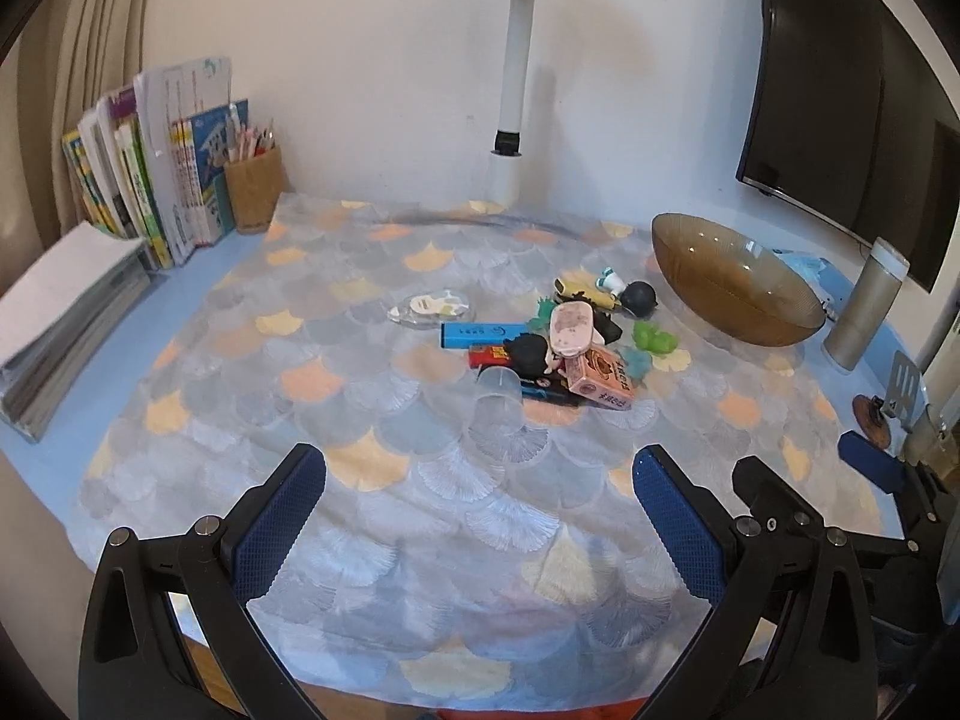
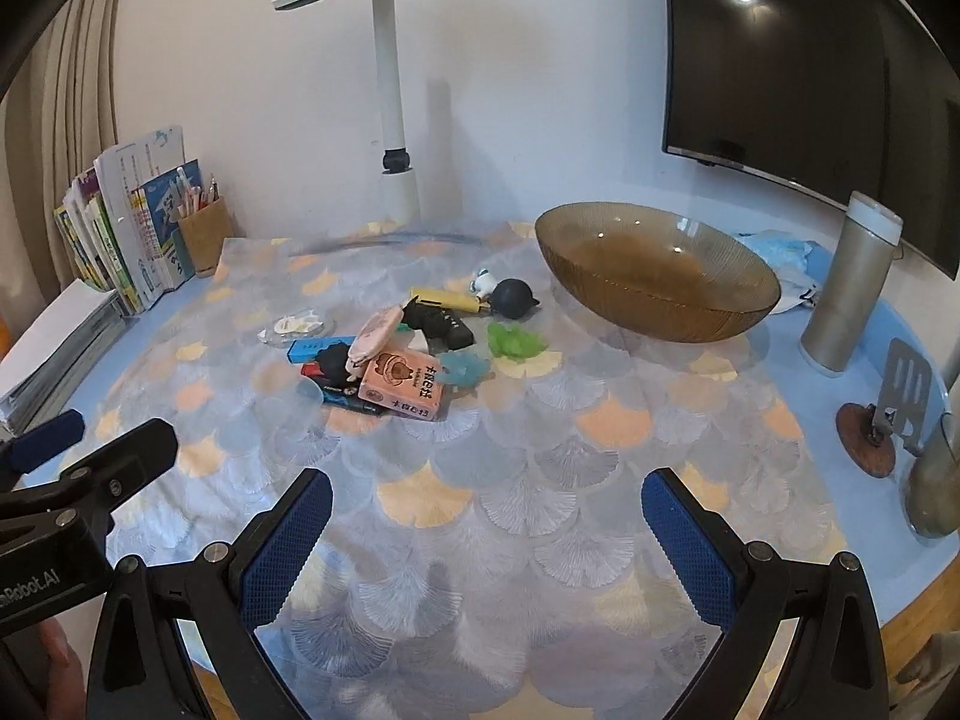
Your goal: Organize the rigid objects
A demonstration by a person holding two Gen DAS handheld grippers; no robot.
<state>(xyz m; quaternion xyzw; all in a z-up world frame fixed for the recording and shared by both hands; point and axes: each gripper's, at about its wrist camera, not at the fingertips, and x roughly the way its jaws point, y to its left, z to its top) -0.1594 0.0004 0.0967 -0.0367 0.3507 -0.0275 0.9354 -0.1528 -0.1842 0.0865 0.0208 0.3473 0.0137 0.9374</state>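
Both claws hang above the near edge of the desk [image 1: 198,300] with nothing in them: the left claw [image 1: 480,516] has its blue pads spread wide, and the right claw [image 2: 487,534] is just as widely parted. They sit side by side, the right claw's black frame showing at the right edge of the left wrist view.

Between the claws and the pile of small objects [image 1: 552,348] lies a broad stretch of bare fan-patterned cloth [image 1: 372,396]. The pile sits around the middle of the desk: a pink box [image 2: 403,385], a blue bar [image 1: 483,334], a clear cup [image 1: 499,397] on its side, a green toy [image 2: 515,341] and a black ball [image 2: 513,299], most of them touching.

An amber glass bowl [image 2: 657,309] stands just beyond the pile toward the far right corner. Near the right edge are a metal flask [image 2: 851,288] and a round stand [image 2: 870,435]. Books [image 1: 150,180] and a pencil cup [image 1: 255,189] fill the far left corner; a lamp post [image 1: 516,72] rises at the far edge.
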